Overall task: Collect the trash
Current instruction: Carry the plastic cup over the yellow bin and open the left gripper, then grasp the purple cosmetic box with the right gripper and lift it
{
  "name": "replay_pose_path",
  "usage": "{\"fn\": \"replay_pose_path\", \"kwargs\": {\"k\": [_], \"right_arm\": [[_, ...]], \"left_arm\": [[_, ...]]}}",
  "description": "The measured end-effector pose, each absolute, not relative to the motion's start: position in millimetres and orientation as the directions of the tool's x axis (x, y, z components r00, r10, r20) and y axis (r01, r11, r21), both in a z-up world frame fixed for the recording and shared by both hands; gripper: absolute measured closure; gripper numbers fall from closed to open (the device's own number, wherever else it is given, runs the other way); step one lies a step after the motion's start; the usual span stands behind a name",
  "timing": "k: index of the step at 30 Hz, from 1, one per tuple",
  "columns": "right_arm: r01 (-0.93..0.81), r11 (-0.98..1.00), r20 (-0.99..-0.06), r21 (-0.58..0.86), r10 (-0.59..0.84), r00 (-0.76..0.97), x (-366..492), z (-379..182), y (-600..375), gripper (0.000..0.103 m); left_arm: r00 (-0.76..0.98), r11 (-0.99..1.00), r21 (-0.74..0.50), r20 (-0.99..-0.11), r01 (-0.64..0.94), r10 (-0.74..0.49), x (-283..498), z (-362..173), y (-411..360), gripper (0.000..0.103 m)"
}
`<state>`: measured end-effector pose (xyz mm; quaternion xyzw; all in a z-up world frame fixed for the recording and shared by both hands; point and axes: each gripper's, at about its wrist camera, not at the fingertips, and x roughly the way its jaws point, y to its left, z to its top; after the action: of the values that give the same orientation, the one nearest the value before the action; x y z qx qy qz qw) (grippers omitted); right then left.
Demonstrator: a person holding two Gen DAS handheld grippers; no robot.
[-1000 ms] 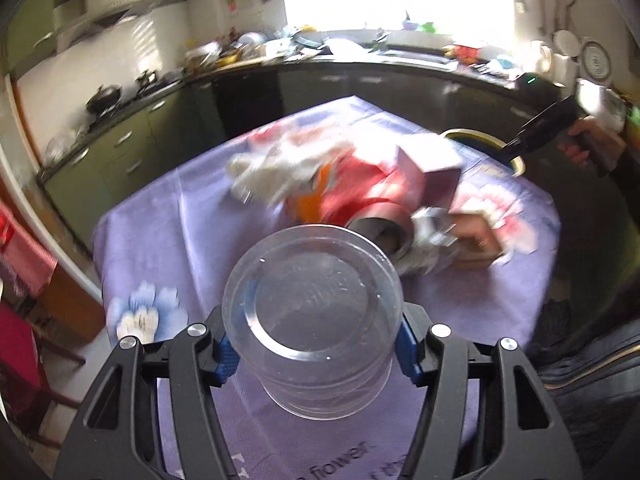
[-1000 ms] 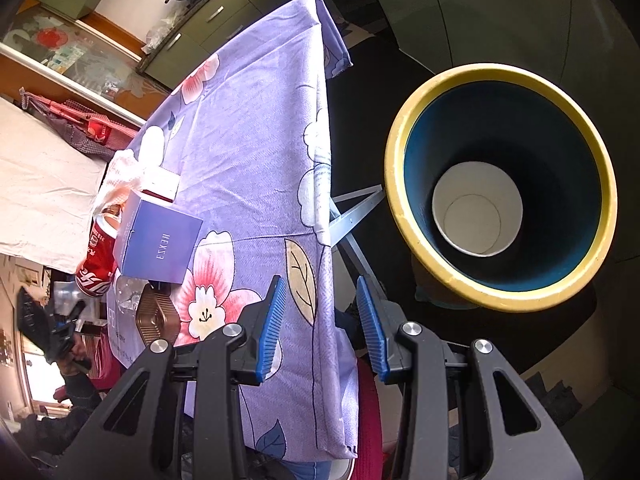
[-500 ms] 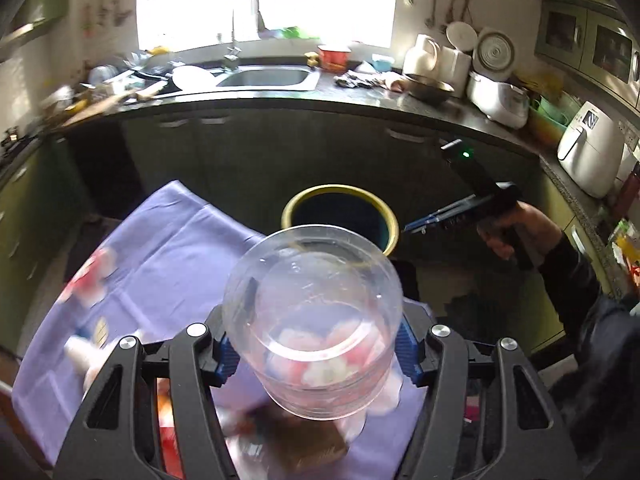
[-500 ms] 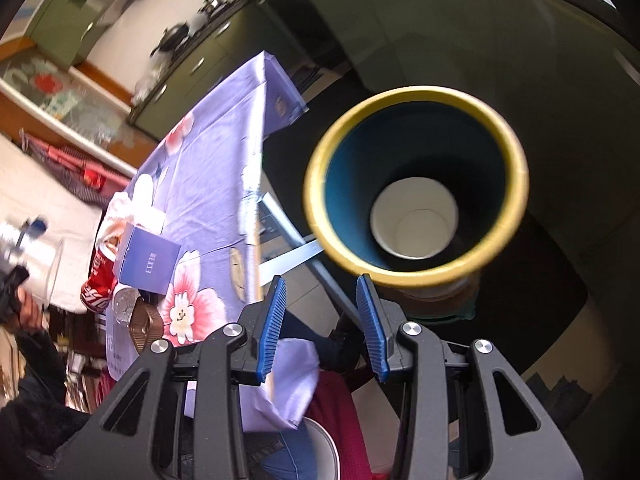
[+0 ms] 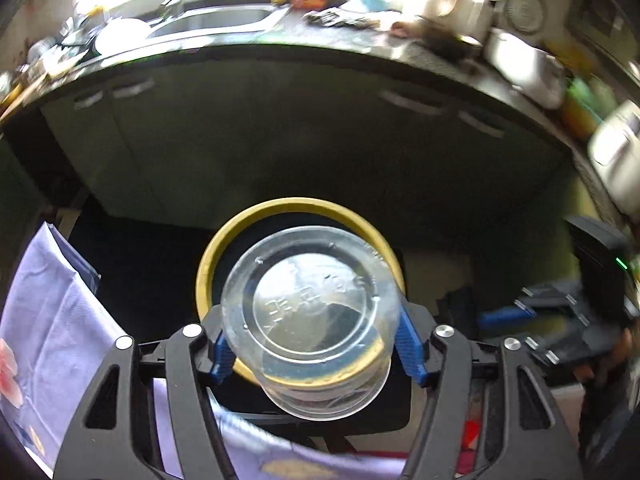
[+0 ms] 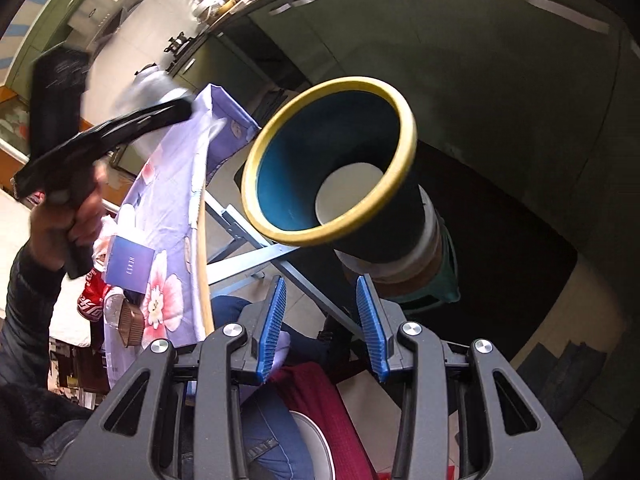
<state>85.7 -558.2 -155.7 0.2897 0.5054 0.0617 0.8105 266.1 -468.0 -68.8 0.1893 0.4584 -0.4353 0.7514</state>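
the left gripper, its jaws just widening, is carrying a clear plastic tub between its pads, hanging over the yellow rim of the bin; whether they are gripping it is unclear. the right gripper is gaping, empty, beside the table edge. a cola can is showing white script.

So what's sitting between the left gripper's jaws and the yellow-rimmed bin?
A clear plastic cup, bottom toward the camera, sits between the left gripper's jaws, right in front of the bin's opening. The left wrist view shows it.
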Motion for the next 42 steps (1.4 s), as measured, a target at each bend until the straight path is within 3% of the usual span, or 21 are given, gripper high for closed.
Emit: {"fn": "replay_pose_path", "kwargs": {"k": [5,16,24,27,33,36,42], "right_arm": [[0.191,0.825,-0.783,0.531,0.392,0.484,82,-157,-555,0.064],[0.062,0.854,-0.780,0.517,0.439,0.447,104,-149,-497,0.061],[-0.186,0.865,-0.780,0.466,0.501,0.376,138,-120,-402,0.054],[-0.313,0.854,-0.790,0.416,0.509,0.341,154,-106,-358,0.045],[-0.636,0.736,-0.771,0.231,0.538,0.342,179,-73,-274,0.007],[-0.734,0.666,-0.799,0.130,0.509,0.320,195,-74,-240,0.005],[-0.839,0.541,-0.871,0.064,0.441,0.219,223,-99,-185,0.005]], "left_arm": [[0.227,0.587,-0.123,-0.844,0.800,-0.485,277,-62,-459,0.031],[0.379,0.637,-0.164,-0.684,0.753,-0.623,217,45,-319,0.022],[0.581,0.817,-0.122,-0.645,0.564,-0.497,167,59,-175,0.017],[0.599,0.848,-0.150,-0.646,0.508,-0.473,150,51,-131,0.017],[0.658,0.891,-0.155,-0.622,0.427,-0.424,111,32,-65,0.013],[0.683,0.910,-0.177,-0.611,0.375,-0.400,97,24,-43,0.012],[0.715,0.921,-0.257,-0.581,0.293,-0.389,82,8,-5,0.011]]}}
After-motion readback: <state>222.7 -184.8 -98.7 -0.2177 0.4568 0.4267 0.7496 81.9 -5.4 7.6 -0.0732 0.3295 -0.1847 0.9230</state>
